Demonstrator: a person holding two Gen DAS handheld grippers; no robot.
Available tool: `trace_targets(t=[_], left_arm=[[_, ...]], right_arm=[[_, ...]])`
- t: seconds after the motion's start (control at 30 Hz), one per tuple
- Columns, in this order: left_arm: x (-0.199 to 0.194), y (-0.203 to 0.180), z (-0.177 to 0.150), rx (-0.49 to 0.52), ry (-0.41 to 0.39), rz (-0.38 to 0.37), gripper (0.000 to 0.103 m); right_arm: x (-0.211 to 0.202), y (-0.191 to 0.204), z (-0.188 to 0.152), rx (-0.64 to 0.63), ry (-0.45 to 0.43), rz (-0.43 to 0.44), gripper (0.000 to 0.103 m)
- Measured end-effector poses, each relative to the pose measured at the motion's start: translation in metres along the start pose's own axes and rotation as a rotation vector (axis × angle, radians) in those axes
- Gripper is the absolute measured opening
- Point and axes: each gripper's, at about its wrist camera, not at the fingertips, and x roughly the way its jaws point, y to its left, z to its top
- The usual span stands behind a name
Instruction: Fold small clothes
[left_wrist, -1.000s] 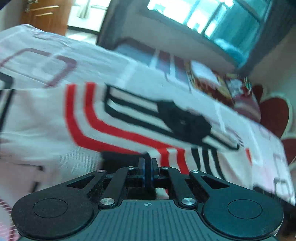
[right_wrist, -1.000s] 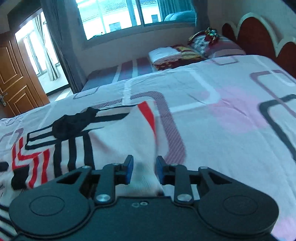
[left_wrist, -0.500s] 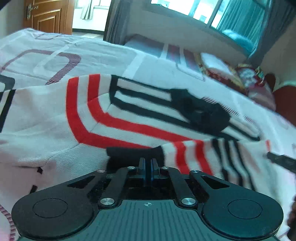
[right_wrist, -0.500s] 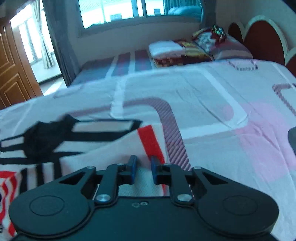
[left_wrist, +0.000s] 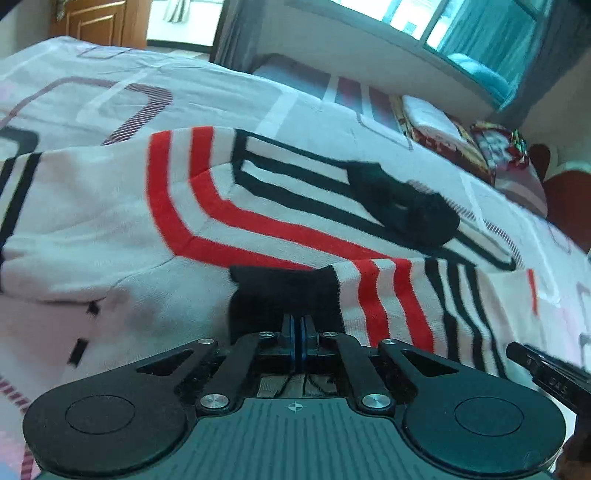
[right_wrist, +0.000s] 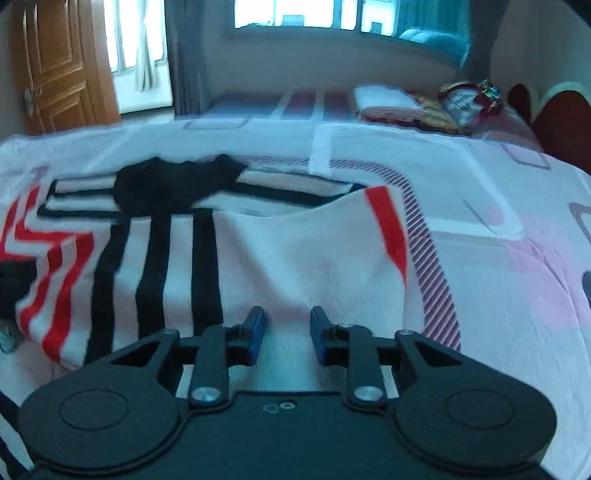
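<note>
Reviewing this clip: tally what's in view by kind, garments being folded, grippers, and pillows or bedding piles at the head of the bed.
Garments: 1, the striped sweater, white with red and black stripes
Grippers: 2, left gripper pinching the black cuff, right gripper open over the sweater
Pillow/bedding piles: 2, a folded white pile and a red patterned pillow
Total: 5

A white knit sweater (left_wrist: 110, 221) with red and black stripes lies spread on the bed — one striped sleeve (left_wrist: 406, 295) folded across its front.
</note>
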Motion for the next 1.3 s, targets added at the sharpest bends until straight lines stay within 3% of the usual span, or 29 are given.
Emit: trace_targets(t=[0.13, 0.3, 0.37, 0.4, 0.43, 0.5, 0.7, 0.73, 0.77, 0.83, 0.93, 1.23, 1.27, 1.3], left_arm=[[-0.020, 0.021, -0.007, -0.027, 0.023, 0.025, 0.003], [-0.043, 0.070, -0.018, -0.132, 0.052, 0.064, 0.006], [-0.055, 0.094, -0.021, -0.182, 0.030, 0.089, 0.040], [-0.061, 0.107, -0.022, -0.207, 0.009, 0.115, 0.092], [-0.070, 0.119, -0.023, -0.232, -0.032, 0.149, 0.102], [-0.090, 0.143, -0.027, -0.264, -0.143, 0.166, 0.102], [-0.102, 0.228, -0.022, -0.445, -0.157, 0.157, 0.099], [-0.102, 0.241, -0.023, -0.483, -0.163, 0.149, 0.085], [-0.100, 0.254, -0.022, -0.519, -0.159, 0.132, 0.078], [-0.090, 0.279, -0.022, -0.605, -0.139, 0.105, 0.047], [-0.078, 0.309, -0.020, -0.704, -0.160, 0.074, 0.046], [-0.052, 0.340, 0.016, -0.776, -0.225, 0.042, 0.045], [-0.049, 0.340, 0.019, -0.776, -0.227, 0.049, 0.037], [-0.052, 0.341, 0.020, -0.776, -0.222, 0.073, 0.014]], right_arm=[[-0.034, 0.007, 0.001, 0.098, -0.052, 0.090, 0.035], [-0.056, 0.040, -0.007, 0.106, -0.046, 0.206, 0.042], [-0.060, 0.057, -0.009, 0.089, -0.041, 0.233, 0.043], [-0.062, 0.066, -0.009, 0.079, -0.040, 0.249, 0.043], [-0.064, 0.075, -0.010, 0.067, -0.041, 0.257, 0.046], [-0.064, 0.091, -0.009, 0.047, -0.035, 0.276, 0.049], [-0.059, 0.139, -0.004, 0.006, -0.028, 0.332, 0.049], [-0.057, 0.147, -0.003, -0.004, -0.026, 0.338, 0.050], [-0.055, 0.155, -0.003, -0.015, -0.025, 0.342, 0.050], [-0.053, 0.169, -0.002, -0.035, -0.023, 0.343, 0.051], [-0.047, 0.182, -0.001, -0.044, -0.014, 0.344, 0.051], [-0.029, 0.202, 0.010, -0.048, -0.019, 0.283, 0.051], [-0.026, 0.203, 0.010, -0.047, -0.017, 0.272, 0.051], [-0.024, 0.204, 0.011, -0.049, -0.017, 0.258, 0.051]])
